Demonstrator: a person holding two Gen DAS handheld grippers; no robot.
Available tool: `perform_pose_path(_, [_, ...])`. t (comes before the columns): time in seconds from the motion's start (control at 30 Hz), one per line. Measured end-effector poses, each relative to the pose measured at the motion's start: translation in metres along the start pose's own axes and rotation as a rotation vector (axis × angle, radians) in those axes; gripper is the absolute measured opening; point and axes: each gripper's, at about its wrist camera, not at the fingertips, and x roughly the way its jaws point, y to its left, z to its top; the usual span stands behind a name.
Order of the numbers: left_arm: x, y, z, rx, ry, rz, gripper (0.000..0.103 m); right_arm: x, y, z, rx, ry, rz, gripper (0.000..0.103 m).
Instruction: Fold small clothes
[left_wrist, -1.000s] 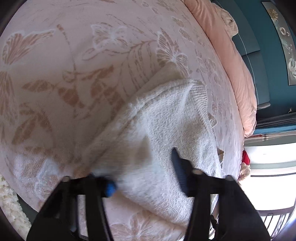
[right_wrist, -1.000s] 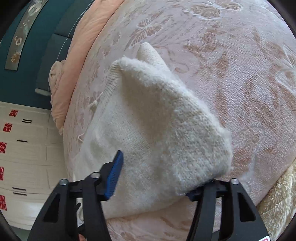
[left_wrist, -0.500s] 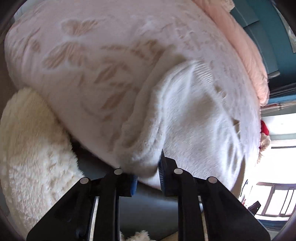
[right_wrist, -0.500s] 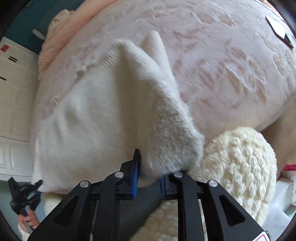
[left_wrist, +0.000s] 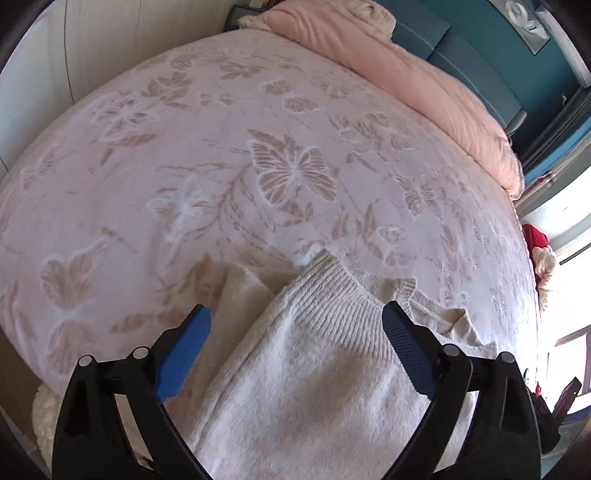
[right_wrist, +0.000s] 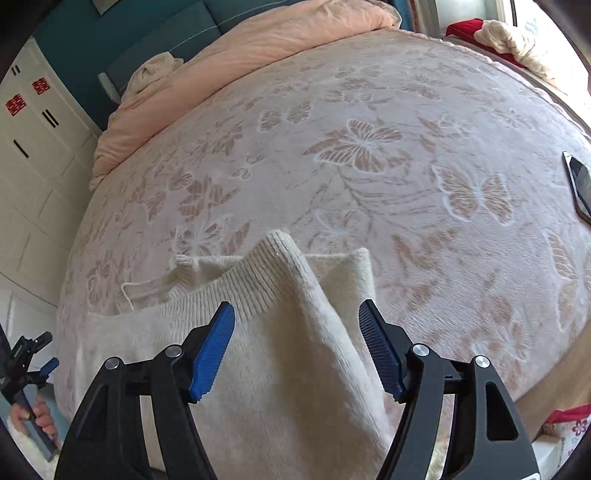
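Jaws of my left gripper (left_wrist: 295, 325) opening, wide, pads clear of cream sweater (left_wrist: 325, 369) lying on butterfly-patterned bedspread (left_wrist: 258, 147). My right gripper (right_wrist: 297, 325) likewise opening, nothing clamped. Red characters (right_wrist: 16, 103) on cabinet, unreadable.

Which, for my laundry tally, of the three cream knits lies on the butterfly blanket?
The ribbed sweater nearest the camera; one bundle sits on the pink duvet, another by the red cloth.

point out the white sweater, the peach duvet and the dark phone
white sweater (right_wrist: 295, 369): right wrist view, fuzzy body panel
peach duvet (left_wrist: 424, 77): left wrist view, middle of the roll
dark phone (right_wrist: 580, 184): right wrist view, screen
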Motion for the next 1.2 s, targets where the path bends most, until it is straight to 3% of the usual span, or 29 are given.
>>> perform_pose_path(0.1, [0.044, -0.001, 0.006, -0.025, 0.086, 0.024, 0.090, 0.042, 0.008, 0.003, 0.014, 0.069, -0.063, 0.068])
perform_pose_path(0.13, [0.055, 0.000, 0.007, -0.029, 0.101, 0.033, 0.085, 0.048, 0.012, 0.001, -0.002, 0.071, -0.082, 0.067])
perform_pose_path(0.2, [0.060, 0.000, 0.006, -0.006, 0.112, 0.060, 0.037, 0.042, 0.025, -0.001, -0.063, 0.059, -0.051, 0.032])
perform_pose_path(0.23, [0.055, 0.000, 0.006, 0.013, 0.103, 0.042, 0.021, 0.029, 0.029, 0.000, -0.061, 0.036, 0.000, 0.010])
perform_pose_path(0.27, [0.045, -0.002, 0.009, 0.021, 0.086, -0.008, 0.007, 0.010, 0.032, 0.002, -0.059, -0.021, 0.050, 0.009])
perform_pose_path(0.33, [0.012, -0.004, 0.016, 0.019, 0.007, -0.073, 0.006, -0.034, 0.039, 0.009, -0.076, -0.139, 0.097, 0.009])
perform_pose_path(0.37, [-0.002, -0.006, 0.020, 0.021, -0.035, -0.091, 0.001, -0.050, 0.037, 0.013, -0.063, -0.181, 0.113, 0.009])
perform_pose_path(0.43, [-0.019, -0.009, 0.032, 0.017, -0.096, -0.073, 0.000, -0.052, 0.026, 0.021, -0.030, -0.203, 0.105, 0.009])
perform_pose_path(0.47, [-0.016, -0.009, 0.038, 0.012, -0.100, -0.057, 0.000, -0.034, 0.018, 0.025, -0.022, -0.166, 0.065, 0.009])
perform_pose_path(0.53, [0.014, -0.011, 0.046, 0.033, -0.046, 0.004, 0.000, 0.022, 0.004, 0.027, -0.017, -0.029, -0.031, 0.009])
perform_pose_path(0.6, [0.051, -0.010, 0.043, 0.038, 0.048, 0.078, 0.000, 0.063, -0.007, 0.018, 0.002, 0.084, -0.070, 0.010])
perform_pose_path(0.63, [0.060, -0.010, 0.038, 0.020, 0.086, 0.059, 0.000, 0.061, -0.006, 0.015, 0.004, 0.050, -0.068, 0.011])
perform_pose_path(0.7, [0.050, -0.011, 0.026, -0.009, 0.084, -0.045, 0.004, 0.053, -0.005, 0.014, 0.038, 0.028, -0.037, 0.015])
perform_pose_path(0.73, [0.045, -0.015, 0.022, 0.003, 0.074, -0.073, 0.011, 0.052, -0.005, 0.013, 0.052, 0.029, -0.019, 0.018])
perform_pose_path(0.8, [0.044, -0.023, 0.017, 0.042, 0.081, -0.071, 0.071, 0.051, -0.006, 0.013, 0.047, 0.031, -0.015, 0.018])
perform_pose_path(0.83, [0.046, -0.026, 0.016, 0.053, 0.079, -0.054, 0.078, 0.051, -0.007, 0.013, 0.052, 0.033, -0.011, 0.019])
perform_pose_path(0.9, [0.058, -0.031, 0.015, 0.088, 0.096, -0.041, 0.075, 0.052, -0.010, 0.013, 0.093, 0.039, 0.010, 0.023])
perform_pose_path(0.93, [0.067, -0.031, 0.015, 0.094, 0.122, -0.046, 0.067, 0.051, -0.012, 0.013, 0.117, 0.038, 0.020, 0.024])
perform_pose_path(0.97, [0.077, -0.030, 0.015, 0.090, 0.150, -0.053, 0.035, 0.050, -0.012, 0.013, 0.133, 0.035, 0.027, 0.025])
perform_pose_path(1.0, [0.085, -0.028, 0.015, 0.074, 0.183, -0.044, 0.014, 0.047, -0.011, 0.014, 0.138, 0.028, 0.034, 0.024])
perform_pose_path(1.07, [0.075, -0.024, 0.018, 0.021, 0.145, -0.080, 0.011, 0.029, -0.004, 0.018, 0.124, -0.026, 0.076, 0.013])
perform_pose_path(1.13, [0.048, -0.028, 0.024, 0.037, 0.057, -0.117, 0.009, -0.001, 0.005, 0.021, 0.104, -0.120, 0.137, 0.011])
perform_pose_path(1.2, [0.028, -0.032, 0.033, 0.053, -0.001, -0.111, 0.009, -0.016, 0.009, 0.026, 0.085, -0.184, 0.139, 0.011])
